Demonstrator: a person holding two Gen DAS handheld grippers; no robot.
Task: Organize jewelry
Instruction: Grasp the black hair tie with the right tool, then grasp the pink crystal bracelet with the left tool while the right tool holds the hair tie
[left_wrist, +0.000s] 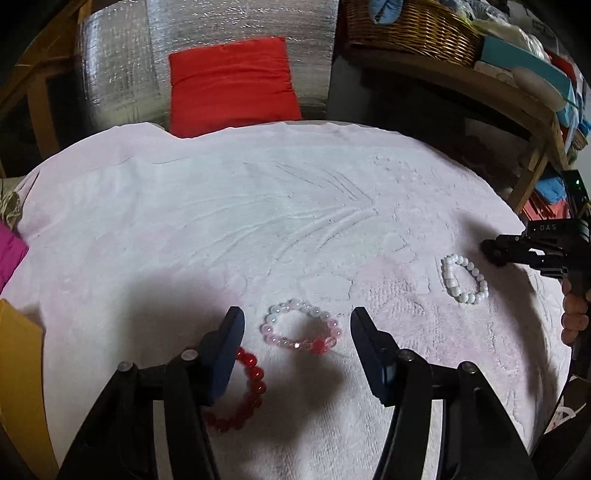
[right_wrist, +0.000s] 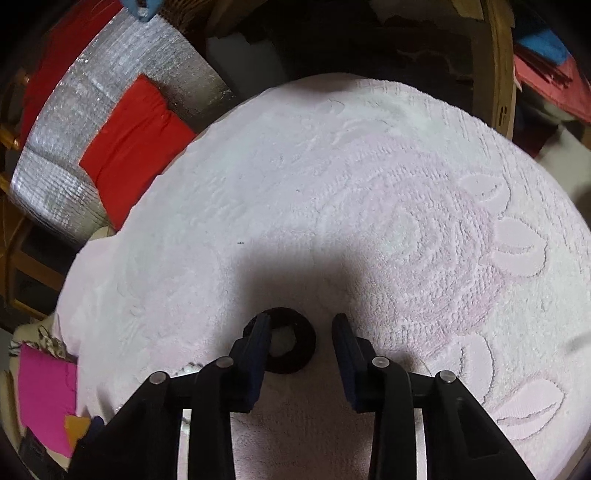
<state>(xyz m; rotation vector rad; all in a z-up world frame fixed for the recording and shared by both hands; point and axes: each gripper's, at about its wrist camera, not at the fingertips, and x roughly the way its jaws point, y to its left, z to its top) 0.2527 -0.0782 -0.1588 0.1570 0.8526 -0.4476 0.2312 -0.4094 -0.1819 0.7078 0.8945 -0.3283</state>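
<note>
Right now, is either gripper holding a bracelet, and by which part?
Neither. The left gripper stands open around the pink bracelet without touching it; the right gripper is open over a black ring.

- Left gripper (left_wrist: 297, 321): black plastic frame, two dark navy-blue finger pads, round silver screw heads at the linkage joints.
- Right gripper (right_wrist: 301, 325): same build, with black arms, blue pads and silver pivot screws.
- Seen from the side, the right gripper's black body carries pale lettering and a small green light.
</note>
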